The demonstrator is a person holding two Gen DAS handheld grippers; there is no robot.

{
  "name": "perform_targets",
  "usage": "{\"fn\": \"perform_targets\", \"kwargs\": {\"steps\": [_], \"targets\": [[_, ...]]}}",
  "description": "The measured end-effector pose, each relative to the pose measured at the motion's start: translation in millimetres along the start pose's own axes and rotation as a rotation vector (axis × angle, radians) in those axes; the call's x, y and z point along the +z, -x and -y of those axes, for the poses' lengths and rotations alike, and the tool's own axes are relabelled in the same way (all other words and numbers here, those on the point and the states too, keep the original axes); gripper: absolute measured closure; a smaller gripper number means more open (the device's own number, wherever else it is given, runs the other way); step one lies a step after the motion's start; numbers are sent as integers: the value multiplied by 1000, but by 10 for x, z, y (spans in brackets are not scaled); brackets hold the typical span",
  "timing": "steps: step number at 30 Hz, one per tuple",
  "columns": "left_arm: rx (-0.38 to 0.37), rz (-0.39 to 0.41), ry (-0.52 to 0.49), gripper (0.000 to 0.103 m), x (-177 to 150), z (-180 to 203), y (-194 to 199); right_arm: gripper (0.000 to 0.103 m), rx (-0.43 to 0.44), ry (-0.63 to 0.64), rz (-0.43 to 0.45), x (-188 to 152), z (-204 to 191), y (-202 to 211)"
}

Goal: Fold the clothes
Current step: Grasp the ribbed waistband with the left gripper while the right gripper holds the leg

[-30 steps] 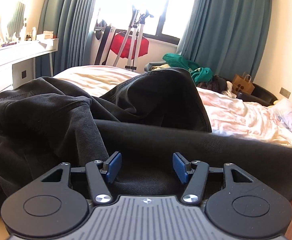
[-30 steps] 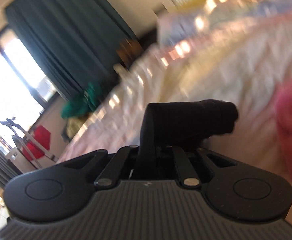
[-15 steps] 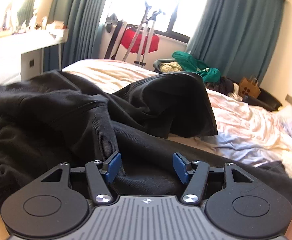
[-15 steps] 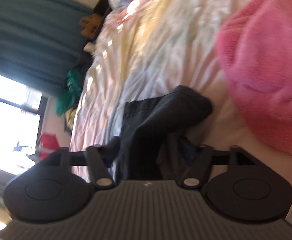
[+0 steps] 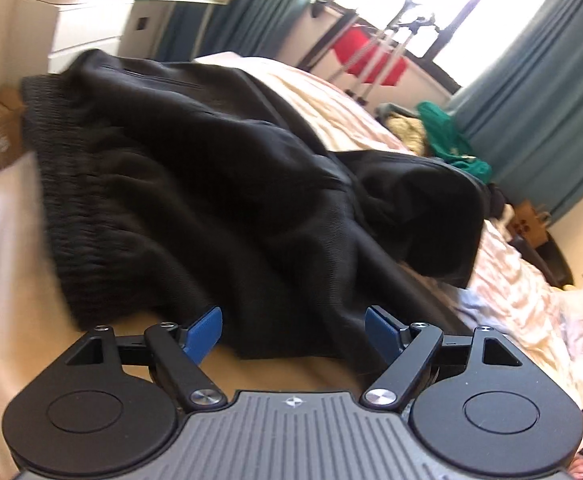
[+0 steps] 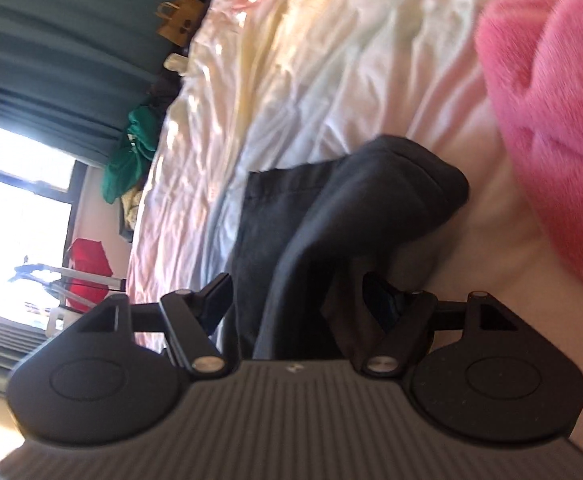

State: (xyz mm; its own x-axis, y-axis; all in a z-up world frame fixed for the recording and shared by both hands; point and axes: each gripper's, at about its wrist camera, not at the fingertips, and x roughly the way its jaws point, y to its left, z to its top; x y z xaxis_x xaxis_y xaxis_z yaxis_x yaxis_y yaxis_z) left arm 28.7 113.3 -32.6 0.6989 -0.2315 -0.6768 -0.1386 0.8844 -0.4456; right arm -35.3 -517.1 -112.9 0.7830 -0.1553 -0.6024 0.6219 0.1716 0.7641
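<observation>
Black trousers [image 5: 219,184] are spread in loose folds across the bed [image 5: 323,112]. The left gripper [image 5: 293,330] is held with fingers spread at the garment's near edge, nothing between them. The right gripper [image 6: 303,300] is spread around a trouser-leg end [image 6: 371,200], beside a pink fleece [image 6: 551,100].

The black trousers [image 6: 331,216] hide the right gripper [image 6: 303,300] fingertips. The pink fleece [image 6: 551,120] runs off the right edge, and the window side is blurred.
</observation>
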Motion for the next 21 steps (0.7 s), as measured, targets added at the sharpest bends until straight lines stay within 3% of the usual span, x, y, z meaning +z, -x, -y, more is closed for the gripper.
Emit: {"fn": "perform_targets", "kwargs": {"steps": [3, 9, 12, 14, 21], "targets": [[28, -15, 76, 15, 48, -234, 94, 29, 15, -8, -6, 19, 5, -10], [8, -113, 284, 14, 35, -565, -68, 31, 44, -31, -18, 12, 12, -36], [8, -131, 352, 14, 23, -631, -173, 44, 54, -1, 15, -2, -28, -9], [13, -129, 369, 14, 14, -646, -200, 59, 71, 5, 38, -9, -41, 22], [9, -118, 418, 14, -3, -687, -180, 91, 165, -21, 122, -29, -41, 176]]}}
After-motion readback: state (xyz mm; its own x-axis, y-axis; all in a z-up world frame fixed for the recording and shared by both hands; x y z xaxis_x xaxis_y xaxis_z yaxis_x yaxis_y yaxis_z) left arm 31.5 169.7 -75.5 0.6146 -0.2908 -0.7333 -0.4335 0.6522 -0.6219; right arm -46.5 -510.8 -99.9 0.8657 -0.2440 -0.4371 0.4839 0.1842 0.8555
